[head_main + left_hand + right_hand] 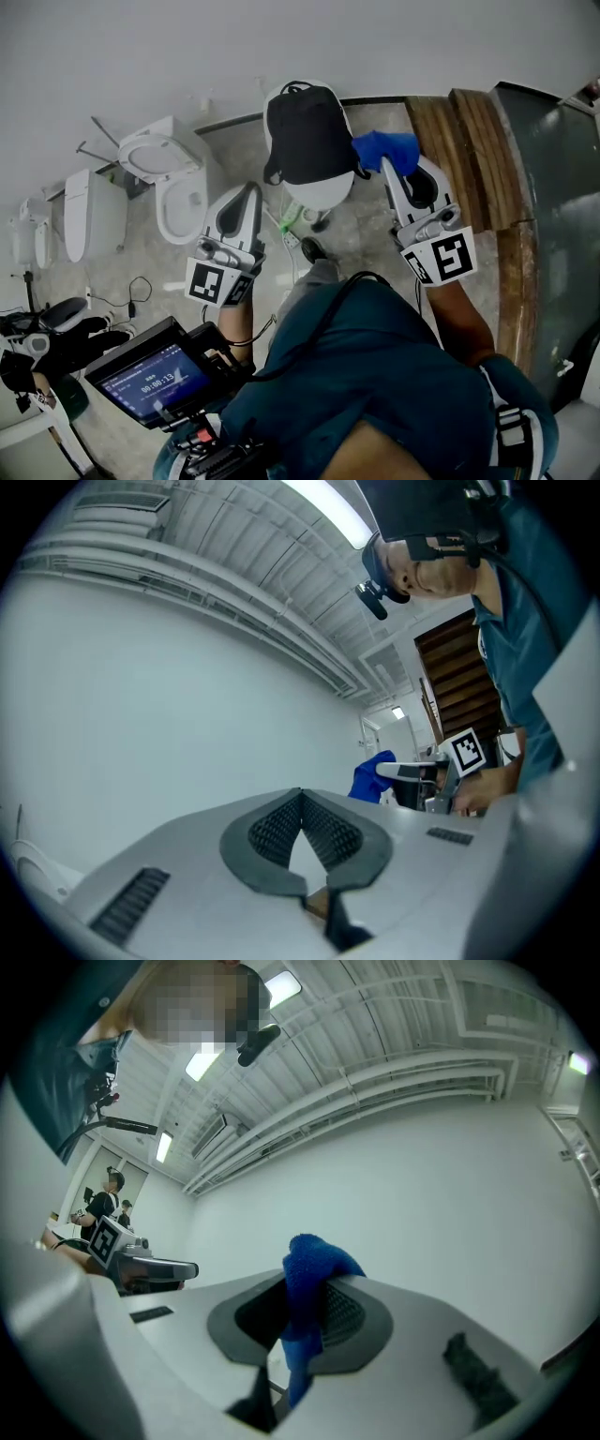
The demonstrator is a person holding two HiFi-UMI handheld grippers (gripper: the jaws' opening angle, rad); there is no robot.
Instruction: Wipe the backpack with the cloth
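Clamped shut at the right claw (302, 1279) on a fold of the blue cloth (309, 1258), a bunched knob above the tips and a thin tail hanging below between the pads. Closed on nothing at the left claw (300, 795): tips meeting, only bare wall behind them. Both claws tipped upward in their own views, toward wall and ceiling, so no backpack there.

Further out, in the head view: the black backpack (307, 136) upright on a white rounded fixture (323, 195) against the wall (281, 37), ahead of and between the two claws. Cloth just beside the pack's right shoulder; touching or not, impossible to tell. Left claw held apart from the pack, lower and to its left. Beyond that side a toilet (178, 192); to the right, wooden steps (473, 155).

Wiping judged barely begun, or not yet.

Likely trouble from here:
- Losing the cloth. Held by a narrow fold only; drag across coarse fabric liable to pull it free.
- Shifting or toppling the pack. Perched on a curved top, braced by nothing; a sideways push from the right likely to slide it toward the toilet side.
- Scraping with hard claw tips instead of cloth, given how little fabric leads the tips.
- Snagging on the top handle (297, 87) or side straps during a long stroke.
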